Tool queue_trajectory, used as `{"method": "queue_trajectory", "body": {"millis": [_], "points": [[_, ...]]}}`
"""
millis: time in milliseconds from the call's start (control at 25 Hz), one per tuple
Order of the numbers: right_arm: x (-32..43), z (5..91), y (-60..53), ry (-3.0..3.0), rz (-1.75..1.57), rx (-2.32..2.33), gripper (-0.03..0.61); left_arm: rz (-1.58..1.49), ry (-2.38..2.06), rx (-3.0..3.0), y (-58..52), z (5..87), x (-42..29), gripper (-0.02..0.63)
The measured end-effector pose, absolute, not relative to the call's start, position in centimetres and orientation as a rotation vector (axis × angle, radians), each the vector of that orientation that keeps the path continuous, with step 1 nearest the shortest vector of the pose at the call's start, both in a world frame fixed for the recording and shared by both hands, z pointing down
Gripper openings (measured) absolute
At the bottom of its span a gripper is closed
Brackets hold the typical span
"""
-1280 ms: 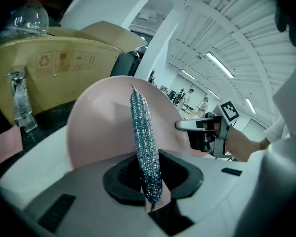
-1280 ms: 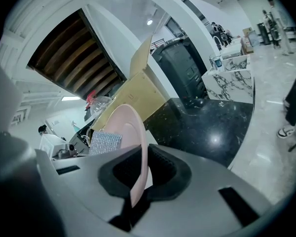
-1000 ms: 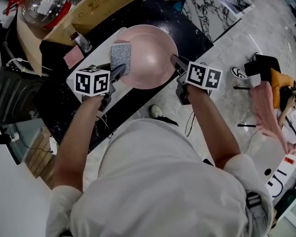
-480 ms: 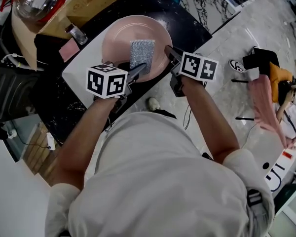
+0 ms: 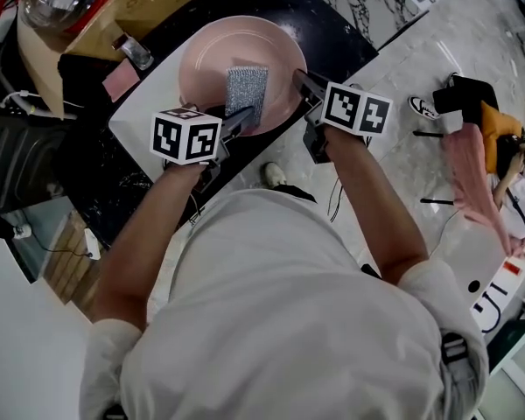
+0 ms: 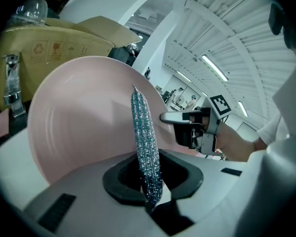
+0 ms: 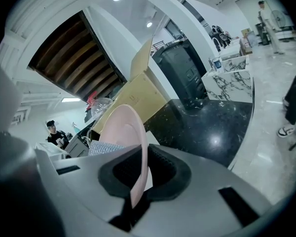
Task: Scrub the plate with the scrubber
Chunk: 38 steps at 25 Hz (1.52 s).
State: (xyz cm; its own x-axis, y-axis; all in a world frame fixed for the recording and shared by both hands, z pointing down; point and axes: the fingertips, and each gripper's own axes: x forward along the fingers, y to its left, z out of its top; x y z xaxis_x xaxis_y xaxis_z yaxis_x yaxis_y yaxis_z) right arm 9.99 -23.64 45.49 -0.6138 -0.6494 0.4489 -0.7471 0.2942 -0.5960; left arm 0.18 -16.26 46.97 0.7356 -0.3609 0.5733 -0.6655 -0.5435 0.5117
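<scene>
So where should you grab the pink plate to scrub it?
By its thin rim, from the right side, as the right gripper does. The pink plate is wide and shallow, so only the rim fits between the fingers, leaving its face free for the scrubber.

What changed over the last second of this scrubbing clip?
The left gripper swept the scrubber across the pink plate, from its left edge toward the middle. Unchanged: the left jaws stay shut on the scrubber, and the right gripper still clamps the plate's rim.
</scene>
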Motion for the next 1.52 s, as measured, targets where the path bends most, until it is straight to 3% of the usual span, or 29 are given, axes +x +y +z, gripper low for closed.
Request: {"method": "queue_trajectory", "body": {"millis": [640, 1160, 1520], "points": [[11.1, 46.4, -22.9, -2.397, 1.233, 1.328, 0.026, 0.515, -0.999, 2.149, -18.0, 46.2, -8.7, 0.072], [10.3, 46.2, -22.5, -2.406, 1.214, 1.319, 0.025, 0.528, -0.743, 2.290, -16.3, 43.2, 0.8, 0.072], [9.4, 46.1, -21.4, -2.415, 1.175, 1.288, 0.025, 0.634, -0.694, 2.294, -17.5, 44.1, 3.4, 0.072]]}}
